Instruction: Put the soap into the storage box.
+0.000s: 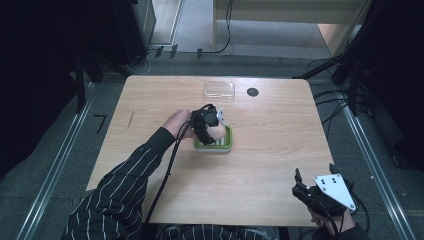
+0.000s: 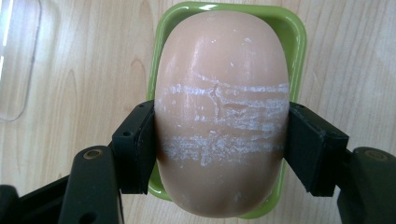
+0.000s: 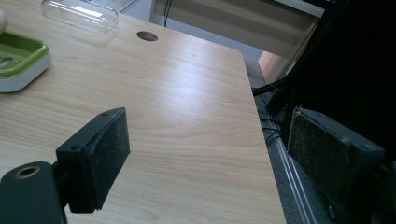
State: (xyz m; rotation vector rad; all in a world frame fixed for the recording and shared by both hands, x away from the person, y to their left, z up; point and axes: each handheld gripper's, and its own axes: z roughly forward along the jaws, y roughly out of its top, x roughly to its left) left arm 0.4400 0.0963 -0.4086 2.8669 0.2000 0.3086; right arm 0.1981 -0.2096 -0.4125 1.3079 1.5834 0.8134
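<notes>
1. Pale wood worktop (image 1: 270, 150) is sitting on grey floor w/ dark racks and cables around it.
2. Left tool (image 1: 216, 131) is hanging over the worktop's middle, clamping one soap bar (image 2: 219, 112), peach-coloured w/ white scuff streaks, by its two long sides; both pads are pressing on it.
3. Soap is sitting betw. the jaws, directly above one green soap dish (image 2: 294, 42); dish rim is showing round the bar's far end and both sides. Can't tell if the bar is touching the dish or just over it.
4. Dish is green on top w/ a white base, seen at the far left in the right tool's view (image 3: 21, 58).
5. One clear plastic lid (image 1: 219, 90) is lying flat near the far edge, apart from the dish.
6. One dark round hole (image 1: 252, 92) is sitting just beside the lid, to its right.
7. Right tool (image 1: 300, 187) is resting at the near right corner, well apart from the dish, jaws standing wide apart w/ nothing betw. them.
8. Count: 2 tools, 1 soap, 1 dish, 1 lid.
</notes>
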